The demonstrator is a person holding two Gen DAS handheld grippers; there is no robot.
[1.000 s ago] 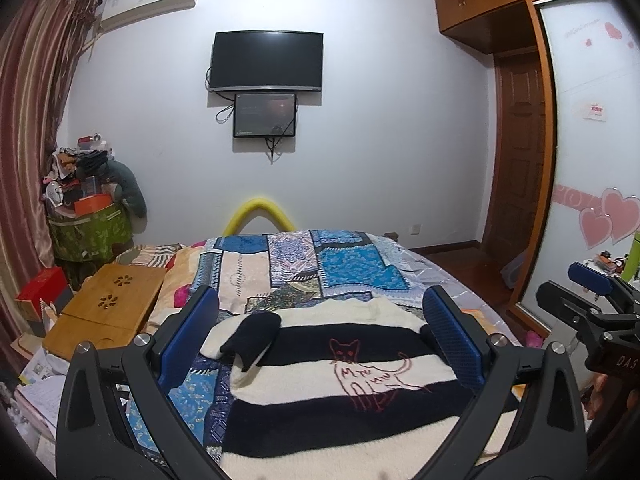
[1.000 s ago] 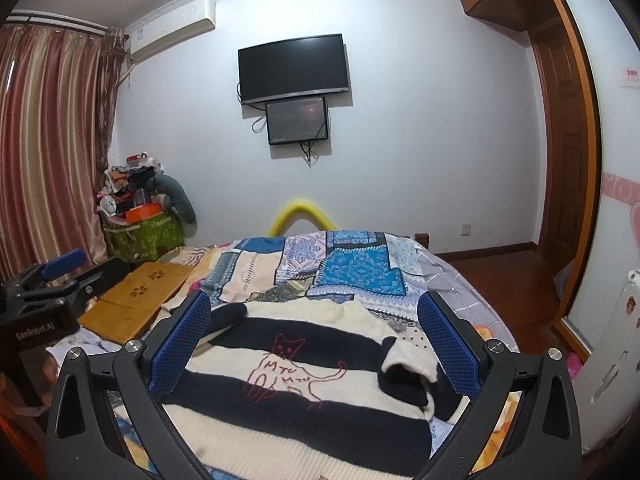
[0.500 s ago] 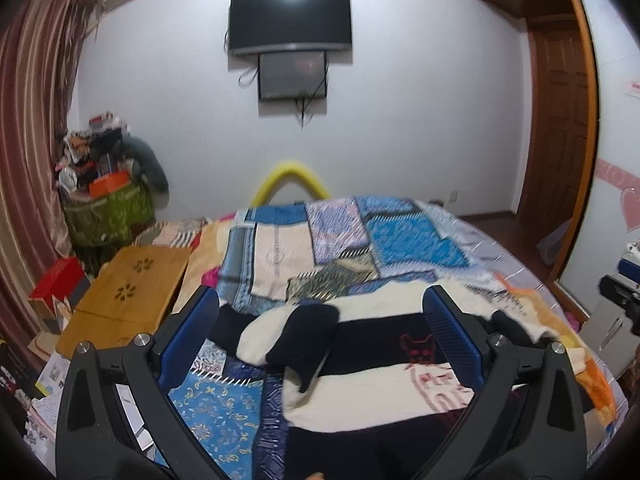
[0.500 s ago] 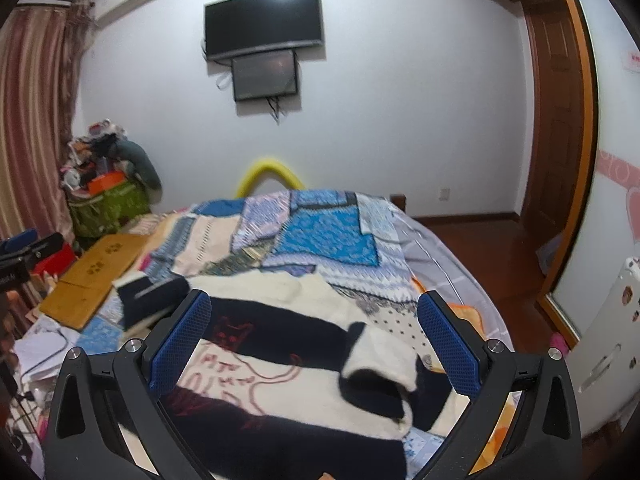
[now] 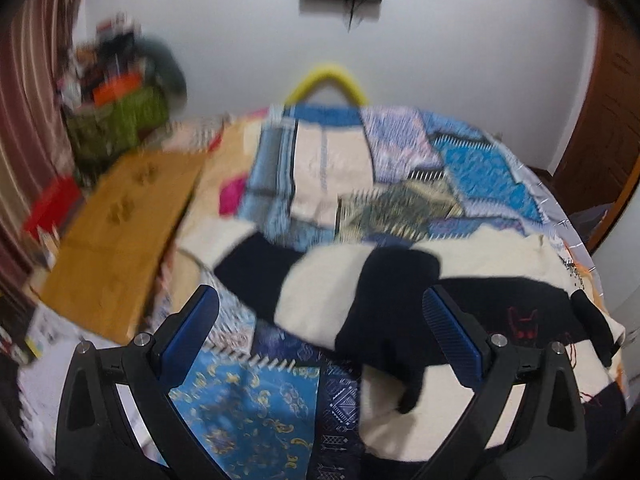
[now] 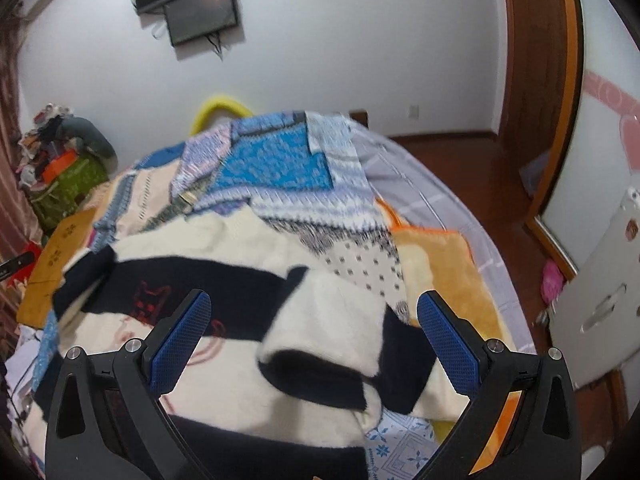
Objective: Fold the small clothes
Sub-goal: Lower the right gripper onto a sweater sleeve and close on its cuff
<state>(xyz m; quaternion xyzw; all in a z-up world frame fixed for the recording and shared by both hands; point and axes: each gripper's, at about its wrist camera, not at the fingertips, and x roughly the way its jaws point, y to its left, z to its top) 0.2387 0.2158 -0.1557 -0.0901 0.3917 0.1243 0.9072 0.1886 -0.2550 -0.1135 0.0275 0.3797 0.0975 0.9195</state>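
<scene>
Cream-and-navy striped knit sweater flat on patchwork quilt; left gripper and right gripper released above sleeves.

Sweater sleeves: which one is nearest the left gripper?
The striped knit sweater's sleeve folded across the front, ending in a black cuff, lies between the open left gripper fingers.

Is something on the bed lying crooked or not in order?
Yes. The sweater lies with both sleeves flopped unevenly over its body, the left sleeve and the right sleeve crumpled, not flat.
</scene>
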